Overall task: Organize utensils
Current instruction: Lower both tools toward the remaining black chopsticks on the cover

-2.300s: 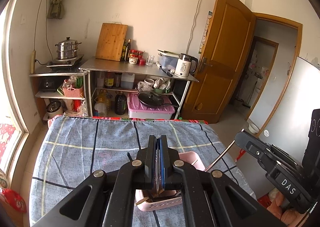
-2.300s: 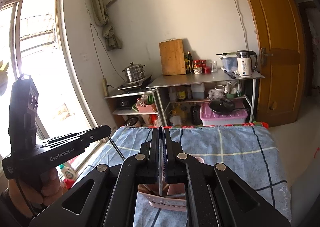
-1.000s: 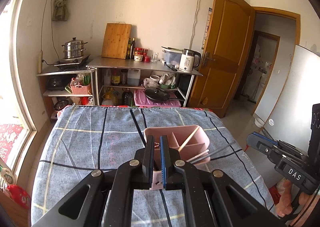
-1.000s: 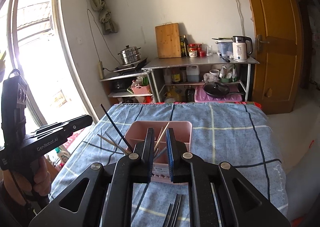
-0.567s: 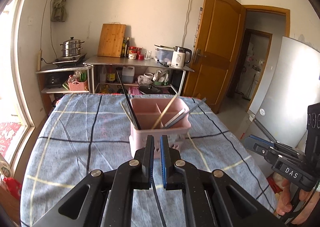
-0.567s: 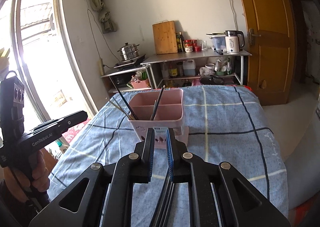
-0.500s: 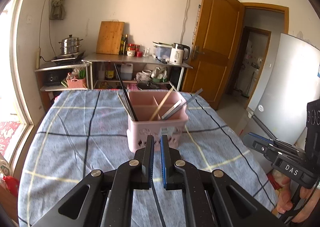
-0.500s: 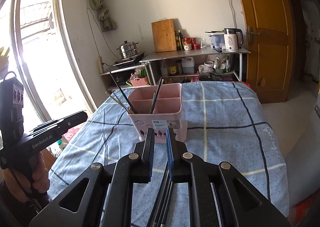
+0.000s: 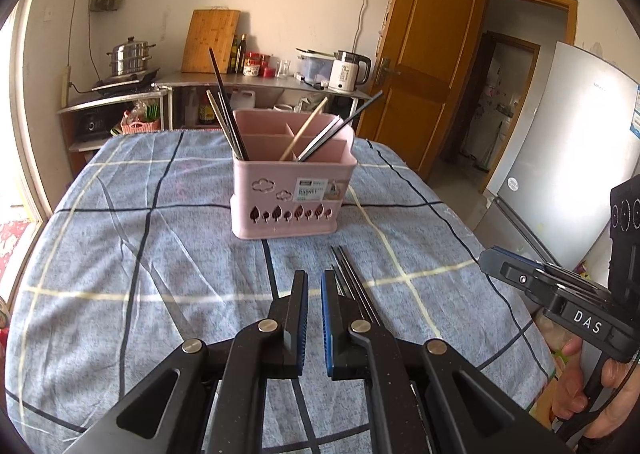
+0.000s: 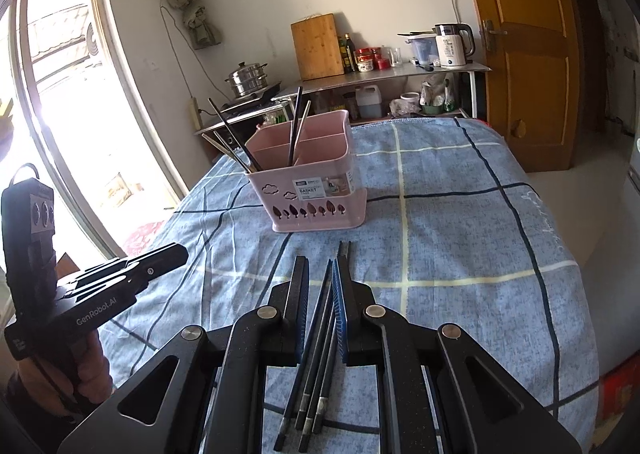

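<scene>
1. Well, on the table [image 9: 120,254], covered by a blue checked cloth, the pink basket [image 9: 294,189] stands upright, at 12 o'clock from both grippers.
2. Dark chopsticks [image 9: 228,113] lean in its left compartment. A wooden chopstick [image 9: 304,129] and more dark ones lean toward the right side.
3. A bundle of loose dark chopsticks [image 10: 320,334] lies flat on the cloth, near the basket at its 6 o'clock.
4. The left gripper [image 9: 315,278] hovers over the cloth with the loose chopsticks at its 1 o'clock. Its fingers are almost pressed together and pinch nothing.
5. The right gripper [image 10: 320,266] is directly above the loose chopsticks. Its fingers stand a little apart, with the bundle visible through the gap, not pinched.
</scene>
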A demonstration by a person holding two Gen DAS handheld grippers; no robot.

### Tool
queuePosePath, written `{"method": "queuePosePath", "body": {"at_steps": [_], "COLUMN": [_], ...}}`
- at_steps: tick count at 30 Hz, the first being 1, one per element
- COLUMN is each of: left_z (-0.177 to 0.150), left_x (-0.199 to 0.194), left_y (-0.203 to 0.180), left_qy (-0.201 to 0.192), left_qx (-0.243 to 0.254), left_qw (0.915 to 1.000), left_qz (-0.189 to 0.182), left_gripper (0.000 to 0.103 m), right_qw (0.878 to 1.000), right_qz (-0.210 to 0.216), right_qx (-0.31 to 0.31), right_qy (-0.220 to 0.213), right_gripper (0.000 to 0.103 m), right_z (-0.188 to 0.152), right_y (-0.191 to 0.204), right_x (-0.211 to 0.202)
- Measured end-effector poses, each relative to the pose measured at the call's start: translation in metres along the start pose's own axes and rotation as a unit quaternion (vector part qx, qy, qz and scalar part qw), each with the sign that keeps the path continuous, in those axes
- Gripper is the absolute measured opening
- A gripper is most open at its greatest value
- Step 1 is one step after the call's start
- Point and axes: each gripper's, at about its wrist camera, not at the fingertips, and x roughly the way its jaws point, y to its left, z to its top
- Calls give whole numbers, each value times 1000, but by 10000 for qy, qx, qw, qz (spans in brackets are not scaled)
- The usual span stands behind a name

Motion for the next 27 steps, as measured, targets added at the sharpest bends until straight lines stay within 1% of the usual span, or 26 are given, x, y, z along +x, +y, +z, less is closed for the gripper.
{"method": "queuePosePath", "body": {"at_steps": [4,6,8,18,27], "left_z": [-8,-12,-16,-31,-30], "left_x": [16,24,32,94,133], "left_y": [-3,-5,-8,-15,-24], "left_qy": [189,270,337,960,1253], "left_qx": [-12,-26,-35,-129,-196], "left_qw": [9998,9996,9994,9951,9919], "left_qz": [-18,-47,-74,-177,-106], "left_gripper": [7,16,21,21,21], "right_qw": [10000,9999,9998,9992,9985], "right_qz": [-3,-24,-50,-44,-89], "right_qx": [42,57,78,187,322], "right_qy": [63,105,148,342,438], "right_gripper": [18,18,18,18,19], "right_z": [-6,-9,-11,-19,-20], "right_y": [-4,-7,-10,-22,-38], "right_x": [3,5,7,19,28]}}
